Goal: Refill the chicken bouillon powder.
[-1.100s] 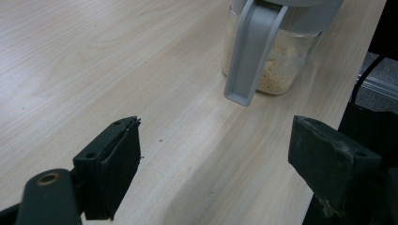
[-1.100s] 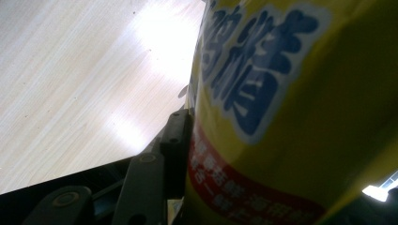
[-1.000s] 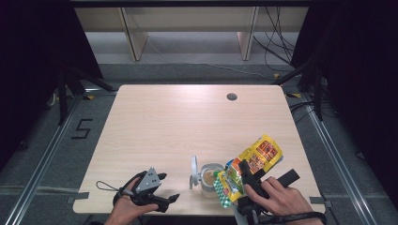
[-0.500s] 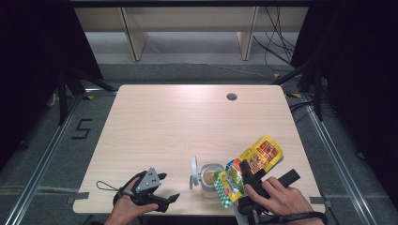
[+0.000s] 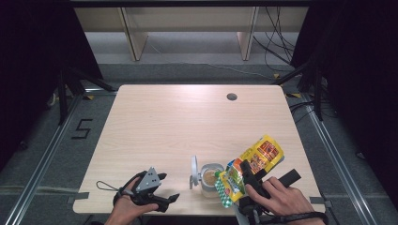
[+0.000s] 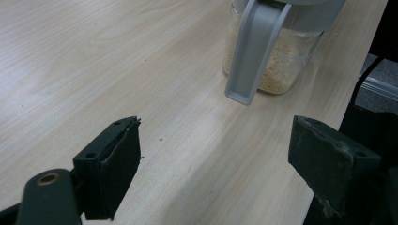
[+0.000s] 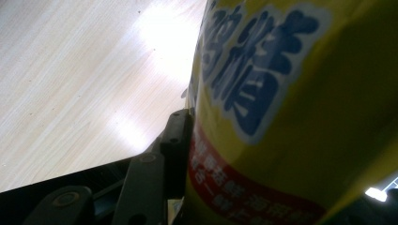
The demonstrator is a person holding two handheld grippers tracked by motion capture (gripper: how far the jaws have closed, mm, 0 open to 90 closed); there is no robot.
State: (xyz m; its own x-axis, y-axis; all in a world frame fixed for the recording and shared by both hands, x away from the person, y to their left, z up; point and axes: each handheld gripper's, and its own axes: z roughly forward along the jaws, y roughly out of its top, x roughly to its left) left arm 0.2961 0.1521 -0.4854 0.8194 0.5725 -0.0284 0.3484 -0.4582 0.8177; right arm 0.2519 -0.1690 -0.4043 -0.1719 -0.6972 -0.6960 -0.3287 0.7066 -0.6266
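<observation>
Yellow snack packet (image 5: 261,154) sits clamped in the right claw (image 5: 245,171); the left claw (image 6: 213,159) gapes, empty, near the jar (image 6: 277,70).

1. Light wood-grain counter (image 5: 178,126): one.
2. Clear glass jar (image 5: 209,179) with grey flip lid, holding tan granules: one.
3. Yellow and orange printed foil snack packet (image 5: 260,153): one.
4. Green and yellow printed snack packet (image 5: 228,184) with a checkered edge: one.
5. Black two-jaw hand-held gripper: two, the left hand-held gripper (image 5: 162,200) and the right hand-held gripper (image 5: 246,171).
6. Person's hands: two.
</observation>
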